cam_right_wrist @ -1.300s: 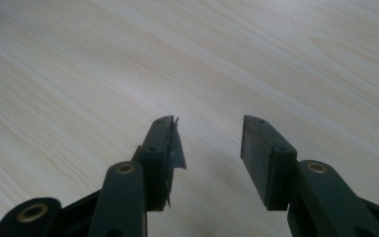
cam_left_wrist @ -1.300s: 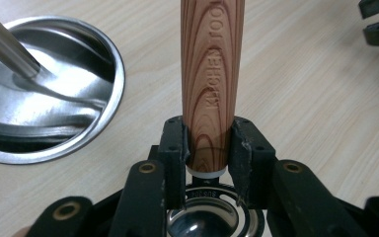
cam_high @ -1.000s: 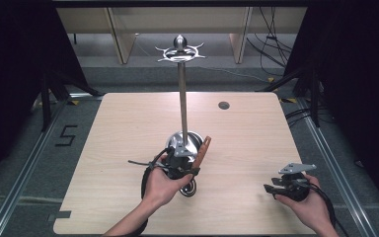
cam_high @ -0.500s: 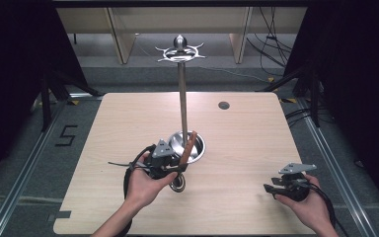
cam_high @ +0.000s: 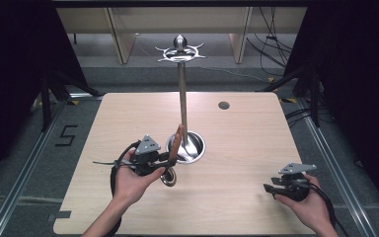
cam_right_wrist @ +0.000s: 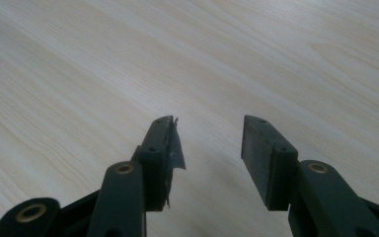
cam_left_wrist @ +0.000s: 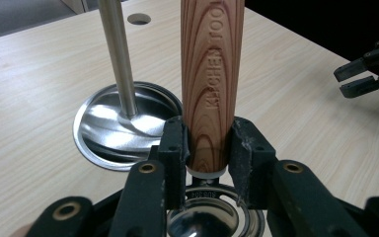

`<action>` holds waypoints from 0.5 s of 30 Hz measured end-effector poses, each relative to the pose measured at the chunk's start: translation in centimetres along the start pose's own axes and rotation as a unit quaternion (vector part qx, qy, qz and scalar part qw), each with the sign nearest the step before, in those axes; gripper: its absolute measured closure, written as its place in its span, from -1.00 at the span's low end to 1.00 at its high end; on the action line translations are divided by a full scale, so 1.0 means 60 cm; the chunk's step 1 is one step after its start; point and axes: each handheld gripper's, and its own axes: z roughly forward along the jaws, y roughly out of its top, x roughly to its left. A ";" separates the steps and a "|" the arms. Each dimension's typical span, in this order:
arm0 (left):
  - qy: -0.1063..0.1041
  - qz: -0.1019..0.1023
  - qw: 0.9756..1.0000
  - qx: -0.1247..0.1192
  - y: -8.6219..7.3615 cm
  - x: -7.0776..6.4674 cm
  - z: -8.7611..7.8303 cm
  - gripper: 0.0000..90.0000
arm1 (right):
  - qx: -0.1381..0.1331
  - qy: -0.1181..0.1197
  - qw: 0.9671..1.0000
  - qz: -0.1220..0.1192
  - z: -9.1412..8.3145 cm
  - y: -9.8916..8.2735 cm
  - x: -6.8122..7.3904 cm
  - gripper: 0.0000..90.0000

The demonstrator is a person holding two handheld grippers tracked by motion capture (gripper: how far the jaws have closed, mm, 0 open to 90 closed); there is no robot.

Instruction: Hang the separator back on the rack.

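Observation:
My left gripper [cam_high: 169, 158] is shut on a kitchen tool's wooden handle [cam_high: 176, 142], just left of the front of a steel stand's round base [cam_high: 193, 146]. The handle [cam_left_wrist: 212, 74] rises almost upright between the left gripper's [cam_left_wrist: 208, 148] black jaws. The tool's shiny metal bowl [cam_high: 168, 178] hangs below, near the table. The stand's pole [cam_high: 182, 98] carries a ring of hooks [cam_high: 180, 52] at its top. My right gripper [cam_high: 268, 189] rests low at the front right, open [cam_right_wrist: 209, 148] with nothing between its fingers.
The light wooden table [cam_high: 246, 148] has a small round hole [cam_high: 223, 105] at the back right. The stand's base [cam_left_wrist: 113, 128] and pole [cam_left_wrist: 118, 49] stand just behind the held handle. Dark curtains and floor rails flank the table.
My left gripper has carried the tool leftward, away from the front of the stand's base, and the handle now stands more upright. The right gripper has stayed in place.

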 end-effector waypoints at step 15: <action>0.004 0.013 0.999 -0.029 0.019 0.038 -0.046 0.52 | -0.002 0.002 1.000 0.000 -0.001 0.001 0.000 0.25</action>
